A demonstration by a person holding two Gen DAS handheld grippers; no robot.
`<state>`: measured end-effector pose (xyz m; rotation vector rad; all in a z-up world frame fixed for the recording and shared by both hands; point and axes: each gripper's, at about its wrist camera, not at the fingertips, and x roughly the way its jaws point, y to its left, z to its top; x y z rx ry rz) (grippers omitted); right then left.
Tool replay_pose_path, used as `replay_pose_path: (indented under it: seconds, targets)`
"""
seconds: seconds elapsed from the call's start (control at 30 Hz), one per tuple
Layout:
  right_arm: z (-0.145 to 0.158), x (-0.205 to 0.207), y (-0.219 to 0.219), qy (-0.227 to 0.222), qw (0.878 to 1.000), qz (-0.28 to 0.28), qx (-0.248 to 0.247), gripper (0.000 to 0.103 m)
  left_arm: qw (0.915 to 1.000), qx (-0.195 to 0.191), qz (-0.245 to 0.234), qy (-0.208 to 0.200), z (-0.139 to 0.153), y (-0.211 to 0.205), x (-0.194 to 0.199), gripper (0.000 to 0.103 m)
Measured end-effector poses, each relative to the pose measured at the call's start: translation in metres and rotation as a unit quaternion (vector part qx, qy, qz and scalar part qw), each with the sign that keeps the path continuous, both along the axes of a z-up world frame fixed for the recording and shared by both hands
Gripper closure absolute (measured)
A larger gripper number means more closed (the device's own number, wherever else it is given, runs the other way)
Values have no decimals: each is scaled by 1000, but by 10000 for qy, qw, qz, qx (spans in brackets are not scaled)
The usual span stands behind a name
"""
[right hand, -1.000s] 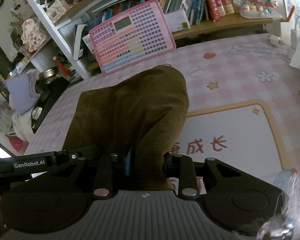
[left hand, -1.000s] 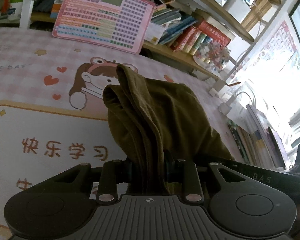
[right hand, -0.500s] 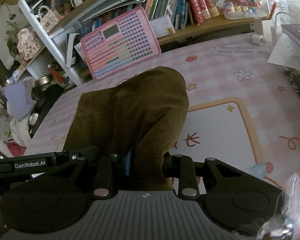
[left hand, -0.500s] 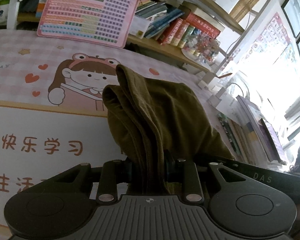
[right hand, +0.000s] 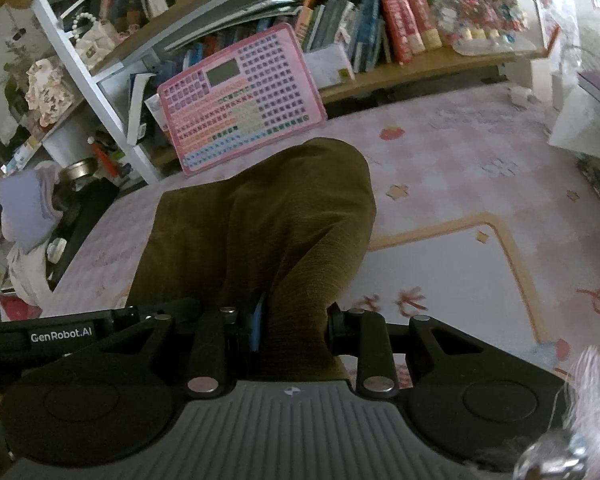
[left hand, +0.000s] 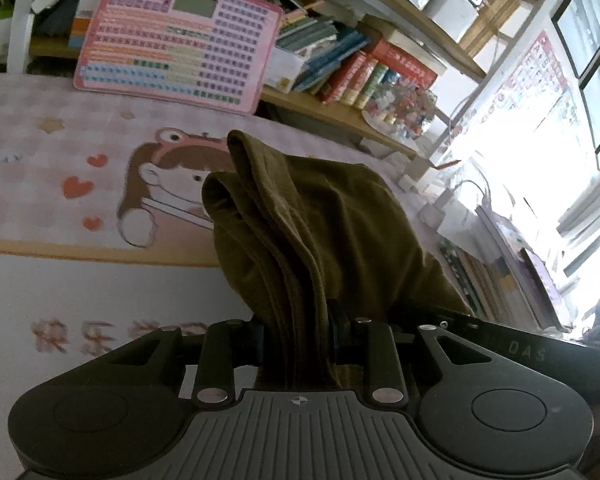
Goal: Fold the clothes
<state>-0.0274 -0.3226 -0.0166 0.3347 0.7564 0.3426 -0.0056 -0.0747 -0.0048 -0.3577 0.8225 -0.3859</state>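
Note:
An olive-brown corduroy garment [left hand: 320,232] hangs bunched above the pink patterned table mat [left hand: 60,168]. My left gripper [left hand: 296,340] is shut on a thick wad of its folds, which hides the fingertips. In the right wrist view the same garment [right hand: 268,224] drapes forward over the mat [right hand: 480,184], and my right gripper [right hand: 292,328] is shut on another part of it. The cloth spans between the two grippers; the other gripper's black body shows at each view's edge.
A pink keyboard-chart board [left hand: 180,36] leans against a low wooden shelf of books [left hand: 364,72] at the table's back. Books and papers [left hand: 500,272] lie along the right edge. A white shelf frame [right hand: 96,92] with clutter stands at the left.
Both grippers keep their hold on the garment. Between the frames both views shift across the mat and the back shelf, so the grippers have moved with the cloth.

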Motion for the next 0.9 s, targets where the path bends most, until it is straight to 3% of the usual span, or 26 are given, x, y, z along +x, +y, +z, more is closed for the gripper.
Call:
replay_pose_path:
  seconds: [0.6, 0.9]
  targets:
    - [-3, 29, 133, 197, 9997, 45, -155, 77, 9994, -184, 57, 302, -15, 132, 26, 77]
    - [6, 92, 191, 35, 9989, 294, -355, 77, 9983, -427, 353, 181, -17, 190, 83, 77]
